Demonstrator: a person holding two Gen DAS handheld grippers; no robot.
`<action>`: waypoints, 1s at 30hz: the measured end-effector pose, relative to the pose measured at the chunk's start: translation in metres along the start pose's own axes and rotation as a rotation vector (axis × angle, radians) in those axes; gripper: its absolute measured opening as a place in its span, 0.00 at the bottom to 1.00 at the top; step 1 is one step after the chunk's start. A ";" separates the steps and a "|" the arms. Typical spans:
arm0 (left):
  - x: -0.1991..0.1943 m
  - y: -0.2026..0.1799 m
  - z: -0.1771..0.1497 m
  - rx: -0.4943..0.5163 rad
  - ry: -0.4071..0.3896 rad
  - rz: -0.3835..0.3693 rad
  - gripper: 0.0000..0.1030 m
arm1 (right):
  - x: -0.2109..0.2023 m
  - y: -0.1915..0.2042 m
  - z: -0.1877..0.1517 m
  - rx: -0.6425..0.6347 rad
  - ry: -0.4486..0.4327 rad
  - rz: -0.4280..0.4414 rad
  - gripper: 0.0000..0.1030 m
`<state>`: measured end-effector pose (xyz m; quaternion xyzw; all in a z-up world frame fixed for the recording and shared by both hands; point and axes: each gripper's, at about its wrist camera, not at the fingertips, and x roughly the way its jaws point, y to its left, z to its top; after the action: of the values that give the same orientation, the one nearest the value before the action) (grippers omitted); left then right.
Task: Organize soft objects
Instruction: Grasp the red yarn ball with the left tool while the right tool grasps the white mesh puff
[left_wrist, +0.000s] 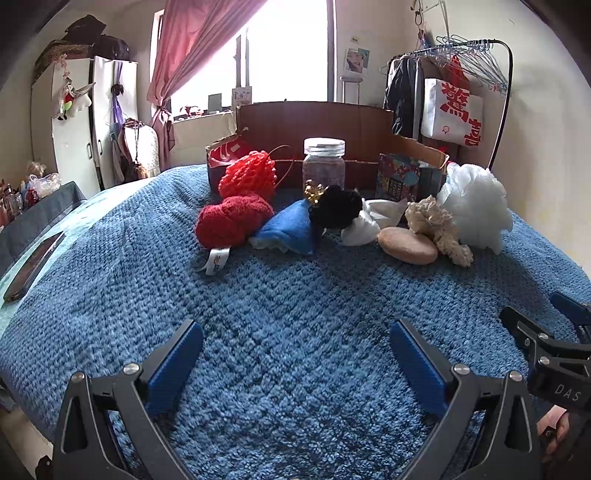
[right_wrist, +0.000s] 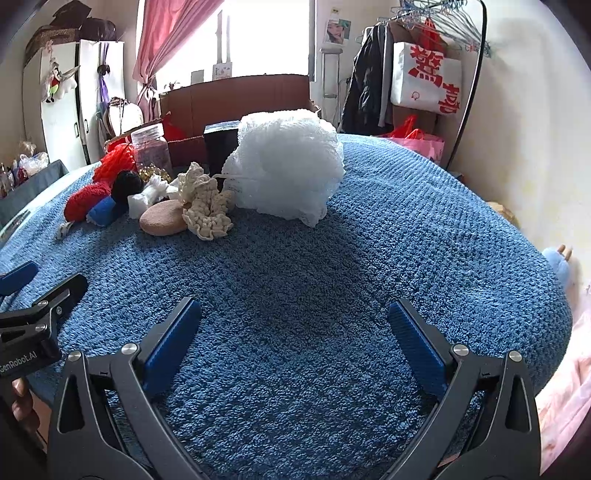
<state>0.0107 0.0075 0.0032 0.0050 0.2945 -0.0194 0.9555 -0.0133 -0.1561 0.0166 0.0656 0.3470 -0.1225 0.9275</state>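
I hold my left gripper (left_wrist: 295, 354) and right gripper (right_wrist: 294, 334) wide open and empty, well short of the white mesh pouf (right_wrist: 286, 166), ready to choose.

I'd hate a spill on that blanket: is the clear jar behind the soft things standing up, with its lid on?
Upright and closed. The jar stands straight, its lid seated on top, with purplish contents showing through the clear wall.

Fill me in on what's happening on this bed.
A person holds a two-finger gripper in each hand over a blue blanket. The left gripper and right gripper are both open, holding nothing. Ahead lies a row of soft things, none touched: a red knitted piece, a blue cloth, a black pom-pom, a tan sponge, a cream crochet piece and a white mesh puff. Sorting hasn't visibly begun.
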 end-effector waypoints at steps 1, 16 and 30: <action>-0.001 0.001 0.002 0.005 -0.005 -0.003 1.00 | -0.001 -0.002 0.001 0.008 0.002 0.010 1.00; 0.002 0.038 0.060 0.018 -0.020 -0.016 1.00 | 0.008 -0.022 0.046 0.043 0.018 0.064 1.00; 0.066 0.074 0.099 0.012 0.152 -0.057 0.84 | 0.062 -0.031 0.105 0.035 0.106 0.200 1.00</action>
<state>0.1239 0.0775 0.0480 0.0038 0.3663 -0.0481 0.9293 0.0890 -0.2191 0.0536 0.1222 0.3853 -0.0319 0.9141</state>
